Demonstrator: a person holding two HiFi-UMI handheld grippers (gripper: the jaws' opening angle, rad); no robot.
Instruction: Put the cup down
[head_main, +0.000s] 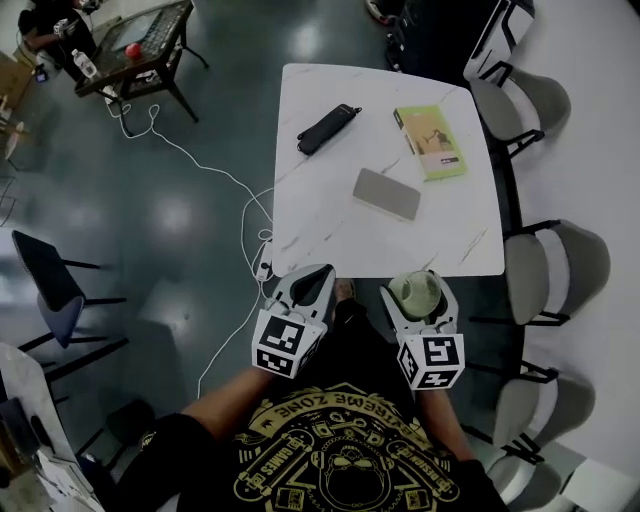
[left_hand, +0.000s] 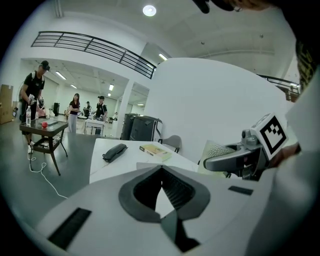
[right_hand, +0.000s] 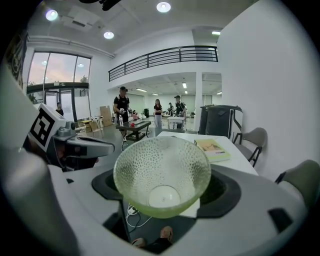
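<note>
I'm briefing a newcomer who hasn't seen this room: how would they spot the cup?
Find the white table; just short of its near edge, the right tongs grip the cup. It is pale green dimpled glass, unlike the flat book, case and slab on the table.

The cup (right_hand: 162, 172) is dimpled pale green, the table (head_main: 320, 225) veined white, the book (head_main: 430, 142) yellow-green.

The cup (right_hand: 162, 172) looks like clear greenish glass, dimpled all over. The bench (head_main: 330, 235) has a smooth white marbled top. The floor (head_main: 180, 215) is dark and glossy. The left gripper (left_hand: 161, 169) is matt grey plastic with ribbed dark pads (left_hand: 175, 191).
</note>
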